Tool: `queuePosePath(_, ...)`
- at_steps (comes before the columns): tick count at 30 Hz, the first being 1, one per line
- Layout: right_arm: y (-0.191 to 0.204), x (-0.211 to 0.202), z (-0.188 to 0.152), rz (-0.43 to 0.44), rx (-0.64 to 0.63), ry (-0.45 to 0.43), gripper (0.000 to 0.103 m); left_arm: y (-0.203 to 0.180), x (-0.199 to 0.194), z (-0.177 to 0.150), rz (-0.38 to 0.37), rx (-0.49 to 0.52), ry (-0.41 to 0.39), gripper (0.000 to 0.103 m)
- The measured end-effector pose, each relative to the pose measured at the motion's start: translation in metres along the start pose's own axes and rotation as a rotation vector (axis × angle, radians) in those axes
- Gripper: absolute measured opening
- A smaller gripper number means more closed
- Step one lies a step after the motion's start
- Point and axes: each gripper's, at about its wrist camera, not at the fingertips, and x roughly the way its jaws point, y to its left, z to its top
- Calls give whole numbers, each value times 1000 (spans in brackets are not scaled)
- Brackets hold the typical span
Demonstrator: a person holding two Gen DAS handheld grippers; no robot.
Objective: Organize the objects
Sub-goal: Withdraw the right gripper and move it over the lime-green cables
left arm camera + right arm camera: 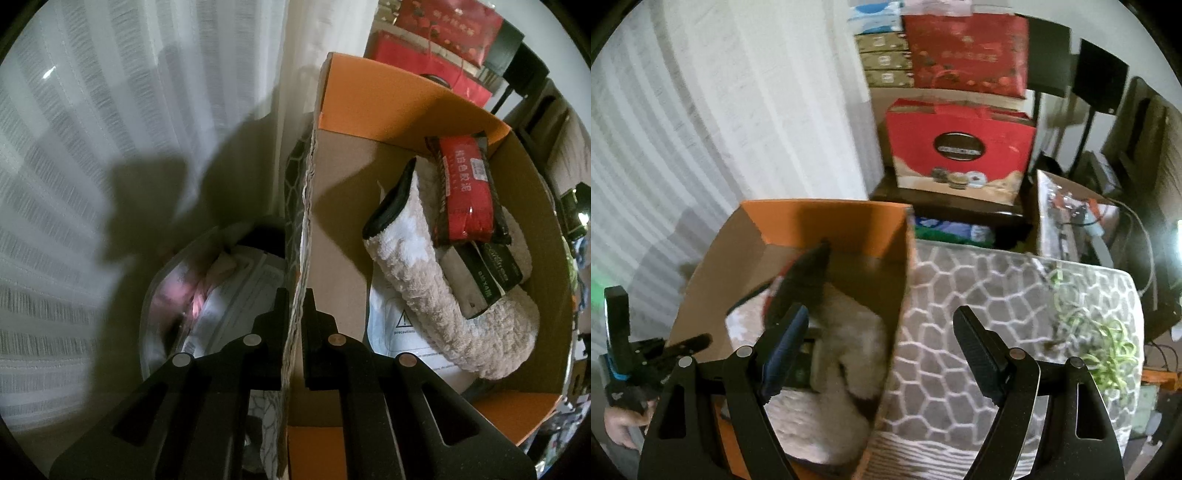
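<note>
An open cardboard box (pixel 343 192) with orange flaps holds a beige fluffy slipper (pixel 443 295), a red packet (pixel 467 188) and dark small boxes (pixel 491 273). My left gripper (pixel 295 306) is shut on the box's left wall (pixel 301 236), fingers either side of the cardboard edge. In the right wrist view the same box (pixel 849 229) sits at left with the slipper (pixel 846 332) inside. My right gripper (pixel 882 332) is open and empty above the box's right wall. The left gripper (pixel 679 343) shows at the box's left edge.
A grey honeycomb-patterned cushion (pixel 997 314) lies right of the box with green ribbon (pixel 1108 343) on it. Red gift bags (pixel 960 147) stand behind on a dark shelf. A white curtain (pixel 110 147) hangs at left. A clear plastic bag (pixel 214 288) lies beside the box.
</note>
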Motion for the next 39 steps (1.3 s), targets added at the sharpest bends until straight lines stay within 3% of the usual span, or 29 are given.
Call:
queuePosePath(9, -48, -11, -7, -56, 59, -7, 82, 0, 0, 0, 1, 0, 0, 5)
queuePosePath(31, -121, -23, -29, -164, 149, -23, 82, 1, 1, -1, 2, -1, 0, 5)
queuePosePath(39, -149, -26, -36, -186, 189, -35, 102, 2, 1, -1, 2, -1, 0, 5)
